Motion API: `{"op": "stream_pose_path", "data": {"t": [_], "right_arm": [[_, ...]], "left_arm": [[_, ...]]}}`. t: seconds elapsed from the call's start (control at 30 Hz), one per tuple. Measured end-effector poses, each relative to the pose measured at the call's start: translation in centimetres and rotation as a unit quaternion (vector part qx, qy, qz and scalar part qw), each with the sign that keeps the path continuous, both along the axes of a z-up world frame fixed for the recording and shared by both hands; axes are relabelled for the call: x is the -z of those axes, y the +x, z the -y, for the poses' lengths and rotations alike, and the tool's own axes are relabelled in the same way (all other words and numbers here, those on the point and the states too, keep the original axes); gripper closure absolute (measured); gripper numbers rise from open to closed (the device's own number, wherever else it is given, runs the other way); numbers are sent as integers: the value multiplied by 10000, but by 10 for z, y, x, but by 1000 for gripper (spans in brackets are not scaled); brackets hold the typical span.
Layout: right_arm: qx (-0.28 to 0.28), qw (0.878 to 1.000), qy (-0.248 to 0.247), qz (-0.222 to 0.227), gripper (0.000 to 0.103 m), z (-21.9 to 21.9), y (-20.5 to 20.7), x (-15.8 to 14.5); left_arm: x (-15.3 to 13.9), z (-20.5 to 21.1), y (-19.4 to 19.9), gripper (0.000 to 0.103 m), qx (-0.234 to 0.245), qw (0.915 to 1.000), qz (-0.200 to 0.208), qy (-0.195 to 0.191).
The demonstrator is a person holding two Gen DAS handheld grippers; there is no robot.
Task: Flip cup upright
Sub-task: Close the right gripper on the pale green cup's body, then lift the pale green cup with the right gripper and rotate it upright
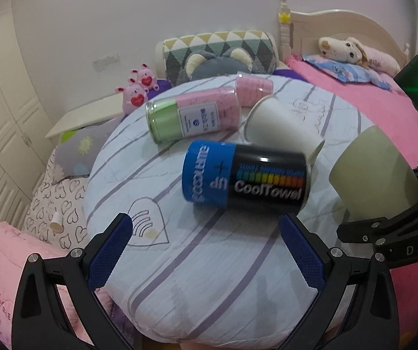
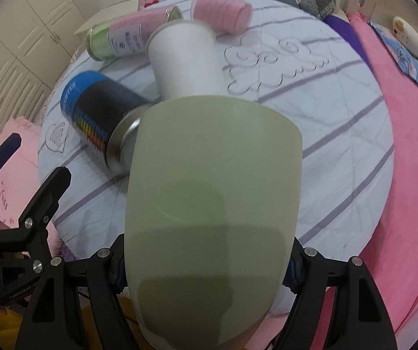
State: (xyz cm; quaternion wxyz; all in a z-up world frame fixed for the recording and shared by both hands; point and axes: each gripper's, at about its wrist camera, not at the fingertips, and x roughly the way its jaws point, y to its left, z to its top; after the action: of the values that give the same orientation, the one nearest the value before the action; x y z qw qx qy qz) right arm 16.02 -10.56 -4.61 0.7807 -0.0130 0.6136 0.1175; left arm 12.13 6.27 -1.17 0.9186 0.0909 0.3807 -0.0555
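Observation:
A pale green cup [image 2: 212, 204] fills the right wrist view, held between the fingers of my right gripper [image 2: 206, 265], which is shut on it. It is lifted off the round cushion [image 2: 325, 134], its wider end pointing away from the camera. In the left wrist view the green cup [image 1: 375, 175] sits at the right, gripped by the right gripper's black fingers [image 1: 384, 227]. A white paper cup [image 1: 282, 125] lies on its side on the cushion. My left gripper [image 1: 206, 248] is open and empty, above the cushion's near edge.
A blue and black CoolTowel can [image 1: 244, 175] lies on its side mid-cushion. A green and pink towel canister [image 1: 191, 116] and a pink roll [image 1: 252, 87] lie behind it. Plush toys [image 1: 137, 87], pillows and a pink bed [image 1: 384, 110] surround the cushion.

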Motion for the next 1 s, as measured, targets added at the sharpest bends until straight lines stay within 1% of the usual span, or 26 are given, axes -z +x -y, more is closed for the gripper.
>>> {"op": "stream_pose_path", "data": {"t": [0.17, 0.3, 0.43, 0.67, 0.83, 1.0], "right_arm": [[80, 9998, 75, -159, 25, -6, 2, 12], [60, 9998, -36, -183, 25, -11, 2, 15], [19, 9998, -140, -167, 25, -14, 1, 12], [3, 9998, -125, -169, 25, -16, -1, 9], [-56, 9998, -74, -169, 25, -9, 1, -1], [-142, 9998, -132, -73, 25, -6, -1, -12]], "left_arm": [[6, -10, 3, 1, -9, 9999, -89, -110], [6, -15, 3, 1, -54, 9998, -103, -176], [6, -16, 3, 1, -50, 9996, -118, -259], [3, -16, 0, 1, -127, 9996, -88, -239], [-5, -16, -4, 1, -212, 9994, -28, -285], [-10, -13, -9, 1, -254, 9994, 57, -226]]}}
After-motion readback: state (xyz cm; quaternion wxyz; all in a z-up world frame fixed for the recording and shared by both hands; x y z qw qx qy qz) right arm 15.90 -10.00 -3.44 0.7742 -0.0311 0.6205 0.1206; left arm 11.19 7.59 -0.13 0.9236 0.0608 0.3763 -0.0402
